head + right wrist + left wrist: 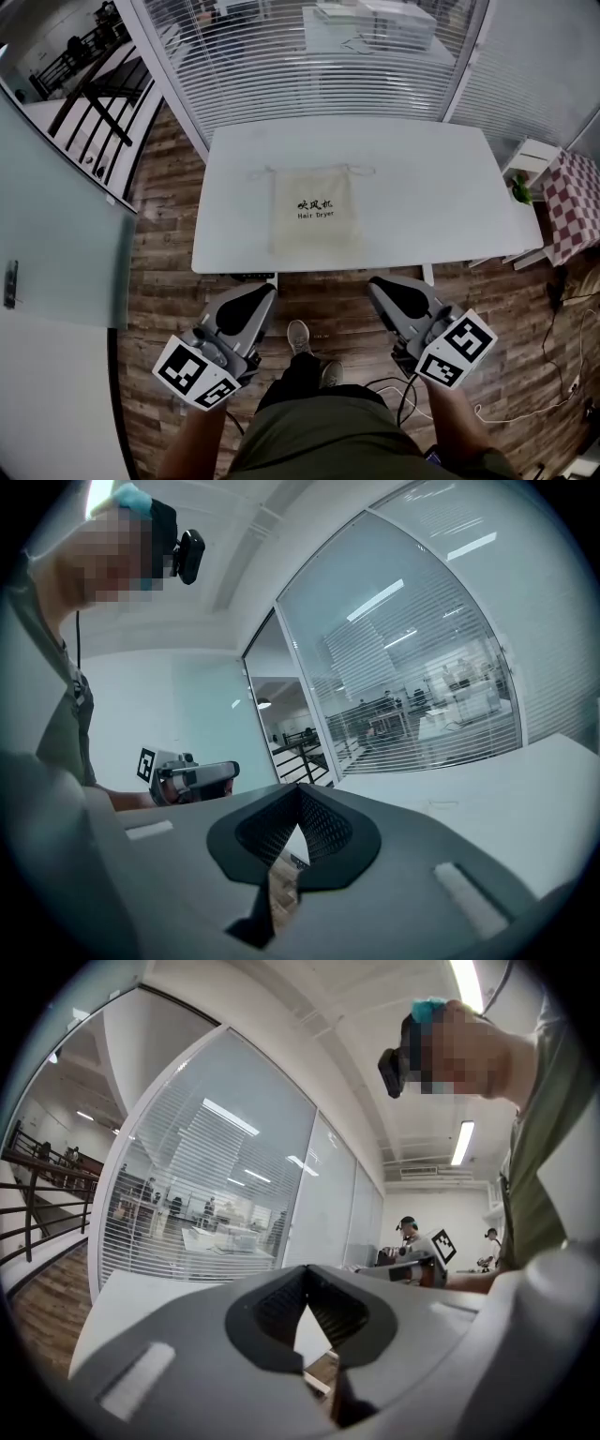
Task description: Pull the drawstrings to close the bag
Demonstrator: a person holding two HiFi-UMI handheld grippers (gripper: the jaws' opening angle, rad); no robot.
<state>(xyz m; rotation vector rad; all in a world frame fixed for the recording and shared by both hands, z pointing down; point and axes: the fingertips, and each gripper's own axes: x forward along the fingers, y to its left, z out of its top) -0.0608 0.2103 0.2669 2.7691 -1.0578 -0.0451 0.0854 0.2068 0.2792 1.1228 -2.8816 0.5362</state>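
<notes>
A cream drawstring bag (316,211) with black print lies flat in the middle of the white table (422,187). Its thin drawstrings trail out at the top left (260,173) and top right (361,169). My left gripper (265,291) and right gripper (378,284) hang over the wooden floor, just short of the table's near edge and apart from the bag. In the left gripper view the left gripper (305,1271) has its jaws together with nothing between them. The right gripper (300,791) looks the same in its own view. Each view shows the other gripper off to one side.
A glass wall with blinds (309,66) stands behind the table. At the right are a red-checked stool (574,202) and a small plant (521,190). Cables (525,412) lie on the floor at the lower right. My feet (298,336) are under the table's front edge.
</notes>
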